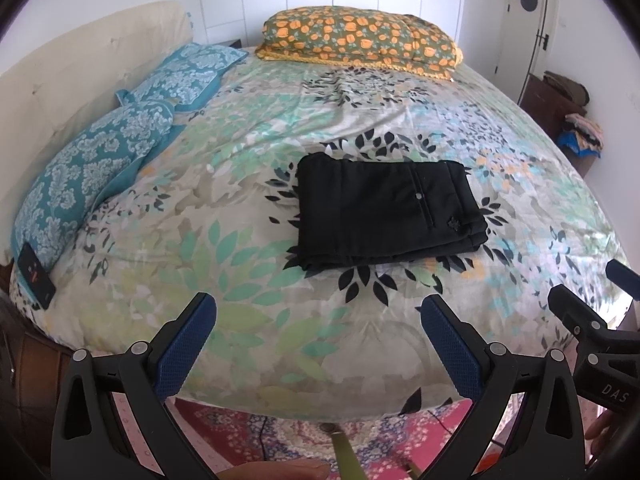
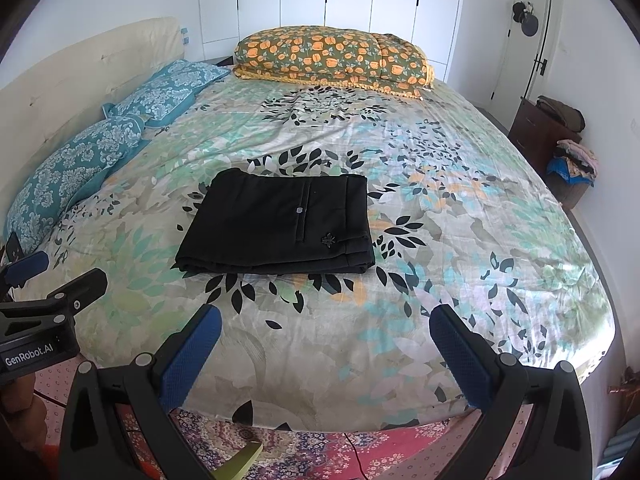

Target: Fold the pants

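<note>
Black pants [image 1: 384, 210] [image 2: 280, 224] lie folded into a flat rectangle on the floral bedspread [image 1: 248, 184] [image 2: 460, 216], near the middle of the bed. A back pocket with a small button faces up. My left gripper [image 1: 318, 312] hovers open over the bed's near edge, well short of the pants, nothing between its blue pads [image 1: 184, 352]. My right gripper [image 2: 326, 322] is also open and empty, held back at the near edge, to the right of the left one. Each gripper shows at the side of the other's view.
Two teal patterned pillows [image 1: 100, 168] [image 2: 80, 164] lie along the cream headboard [image 1: 68, 76] on the left. An orange floral folded quilt [image 1: 360, 40] [image 2: 332, 58] sits at the far edge. A dark phone [image 1: 36, 274] rests at the left. A patterned rug [image 2: 320, 452] lies below.
</note>
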`<state>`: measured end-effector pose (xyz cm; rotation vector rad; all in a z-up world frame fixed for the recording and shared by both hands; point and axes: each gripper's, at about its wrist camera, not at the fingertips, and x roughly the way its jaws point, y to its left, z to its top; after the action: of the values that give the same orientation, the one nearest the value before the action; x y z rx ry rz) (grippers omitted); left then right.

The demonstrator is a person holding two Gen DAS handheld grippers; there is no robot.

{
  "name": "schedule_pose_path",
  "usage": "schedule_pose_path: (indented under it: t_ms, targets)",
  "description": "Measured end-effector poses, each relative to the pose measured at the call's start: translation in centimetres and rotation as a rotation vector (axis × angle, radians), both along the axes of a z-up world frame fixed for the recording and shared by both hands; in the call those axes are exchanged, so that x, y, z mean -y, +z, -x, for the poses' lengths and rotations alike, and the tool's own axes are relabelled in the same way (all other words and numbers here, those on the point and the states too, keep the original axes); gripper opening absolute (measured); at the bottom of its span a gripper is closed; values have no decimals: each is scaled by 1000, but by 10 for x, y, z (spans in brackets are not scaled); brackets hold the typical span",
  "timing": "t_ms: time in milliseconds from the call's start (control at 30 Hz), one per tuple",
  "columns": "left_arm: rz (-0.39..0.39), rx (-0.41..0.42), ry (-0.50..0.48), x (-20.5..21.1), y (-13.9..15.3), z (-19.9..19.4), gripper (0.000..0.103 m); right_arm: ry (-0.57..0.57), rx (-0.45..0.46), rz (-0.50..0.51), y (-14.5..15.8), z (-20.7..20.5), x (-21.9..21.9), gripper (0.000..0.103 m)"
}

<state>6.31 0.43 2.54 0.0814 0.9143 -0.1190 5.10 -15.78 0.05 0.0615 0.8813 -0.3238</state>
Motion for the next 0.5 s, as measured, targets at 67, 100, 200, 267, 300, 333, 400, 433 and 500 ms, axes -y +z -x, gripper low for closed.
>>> schedule_pose_path:
  t_ms: [67,100,200,267,300,333,400,433,500]
  targets:
    - [0,0,0,0,0,0,102,1,-2,-1,0,0,0,103]
    - [0,0,1,0,0,0,102,0,-2,-1,-1,0,-1,103]
    - [0,-1,1,0,0,0,102,-5,-3,-6,-2,1,0,103]
    - [-3,0,2,-1,-1,0,102,-6,-2,-7,-3,1,1,103]
    - [-5,2,3,-1,-1,0,102,-5,-2,-6,-2,1,1,103]
    - [-8,5,3,-1,-1,0,102,-5,-2,-5,-2,1,1,103]
    - [-8,9,1,-2,0,0,102,-7,-1,-2,-3,1,0,103]
    - [-5,10,0,-2,0,0,102,-7,-1,-1,-3,1,0,103]
    - [-5,12,1,-2,0,0,102,-6,-2,-1,-3,1,0,103]
